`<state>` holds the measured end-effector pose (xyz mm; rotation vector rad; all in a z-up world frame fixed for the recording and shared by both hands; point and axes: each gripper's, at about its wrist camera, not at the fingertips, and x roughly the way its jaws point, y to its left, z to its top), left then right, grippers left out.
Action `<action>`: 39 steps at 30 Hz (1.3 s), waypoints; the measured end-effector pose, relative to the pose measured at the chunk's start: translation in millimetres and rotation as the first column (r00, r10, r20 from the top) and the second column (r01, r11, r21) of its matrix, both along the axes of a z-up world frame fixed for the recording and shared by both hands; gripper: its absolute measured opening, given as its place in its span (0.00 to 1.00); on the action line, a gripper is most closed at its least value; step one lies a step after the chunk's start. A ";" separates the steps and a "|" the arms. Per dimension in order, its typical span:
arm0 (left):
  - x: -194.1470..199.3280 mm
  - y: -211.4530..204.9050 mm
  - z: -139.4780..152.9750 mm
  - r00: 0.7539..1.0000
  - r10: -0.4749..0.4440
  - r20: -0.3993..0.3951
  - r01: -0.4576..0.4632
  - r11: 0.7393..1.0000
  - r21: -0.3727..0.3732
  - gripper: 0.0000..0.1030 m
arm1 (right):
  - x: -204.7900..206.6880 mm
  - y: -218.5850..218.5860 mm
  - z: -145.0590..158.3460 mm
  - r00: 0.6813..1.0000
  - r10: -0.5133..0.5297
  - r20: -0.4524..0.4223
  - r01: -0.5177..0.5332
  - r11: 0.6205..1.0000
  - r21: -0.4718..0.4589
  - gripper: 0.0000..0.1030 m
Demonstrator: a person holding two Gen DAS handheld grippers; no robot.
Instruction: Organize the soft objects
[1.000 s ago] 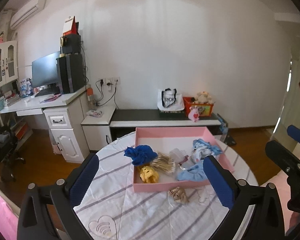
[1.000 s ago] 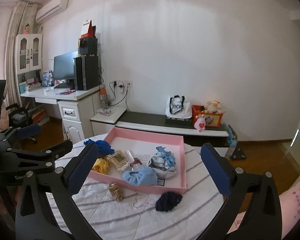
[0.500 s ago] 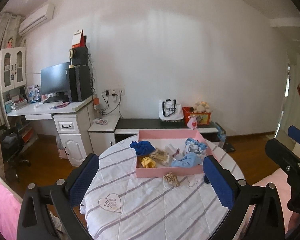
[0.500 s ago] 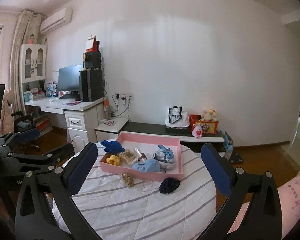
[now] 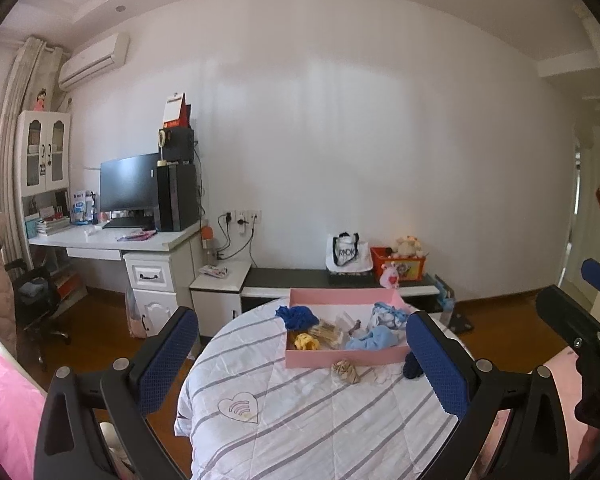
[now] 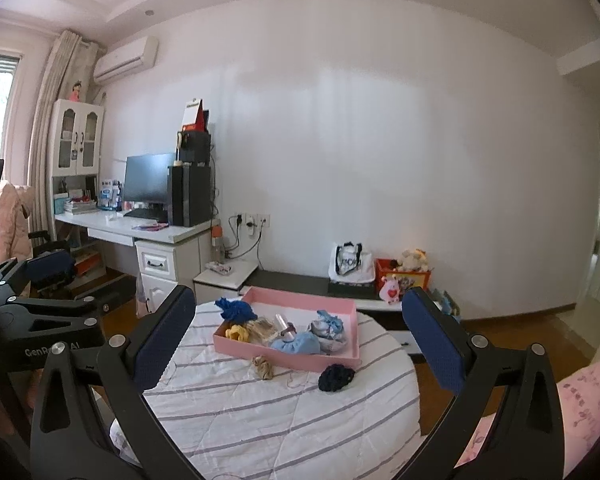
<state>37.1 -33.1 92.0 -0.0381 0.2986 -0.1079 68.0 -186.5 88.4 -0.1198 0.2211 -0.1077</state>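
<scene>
From my remote seat, both hand-held tools hang high and back from the round table [image 5: 300,432], its striped cloth bare along the near edge. Reading left to right: my left gripper [image 5: 300,364] is spread wide and holds nothing, its blue pads framing the whole spread; beyond it, toward the table's far edge, sits the pink tray [image 5: 340,356], which I take to be the collecting point since most soft pieces already lie inside. A royal-blue scrunchie [image 5: 298,316] drapes over the tray's far-left corner, a yellow scrunchie [image 5: 306,341] rests by its near-left corner, and a light-blue scrunchie [image 5: 370,339] lies against the near wall toward the right. Outside the tray, on the cloth just in front of its near wall, a tan scrunchie [image 6: 262,366] lies loose, and further right a dark navy scrunchie [image 6: 335,377] sits just off the tray's near-right corner; these two look like the work left. My right gripper [image 6: 300,350] is likewise parted and empty, with the navy piece low between its pads but well beyond the tips. The wide stance suits a fresh approach; I judge each stray is best pinched from above on its own side.
</scene>
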 end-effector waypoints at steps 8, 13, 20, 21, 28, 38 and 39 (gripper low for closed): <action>-22.2 -2.3 -0.6 0.998 0.021 0.059 -0.021 1.000 0.005 1.00 | -26.8 10.0 9.3 0.998 -0.018 0.065 0.021 0.999 -0.037 1.00; -32.7 -7.8 -5.8 0.995 0.028 0.092 -0.029 1.000 0.013 1.00 | -42.6 12.7 15.0 0.994 -0.016 0.106 0.020 0.999 -0.040 1.00; -37.3 -13.2 -15.1 0.992 0.031 0.122 -0.034 0.999 0.019 1.00 | -56.6 15.2 17.7 0.989 -0.032 0.146 0.040 0.998 -0.052 1.00; -37.3 -13.4 -15.6 0.992 0.029 0.123 -0.032 0.999 0.019 1.00 | -58.1 15.6 17.8 0.988 -0.031 0.149 0.038 0.998 -0.049 1.00; -35.5 -16.1 -22.6 0.991 0.023 0.133 -0.026 0.999 0.023 1.00 | -58.6 10.2 15.5 0.988 -0.028 0.153 0.033 0.999 -0.035 1.00; -25.4 -23.0 -31.7 0.990 0.036 0.139 -0.042 0.998 0.040 1.00 | -52.6 8.5 12.4 0.990 -0.024 0.139 0.030 0.999 -0.043 1.00; -24.8 -23.7 -32.4 0.990 0.031 0.136 -0.037 0.999 0.040 1.00 | -52.2 8.6 12.4 0.990 -0.026 0.138 0.032 0.999 -0.043 1.00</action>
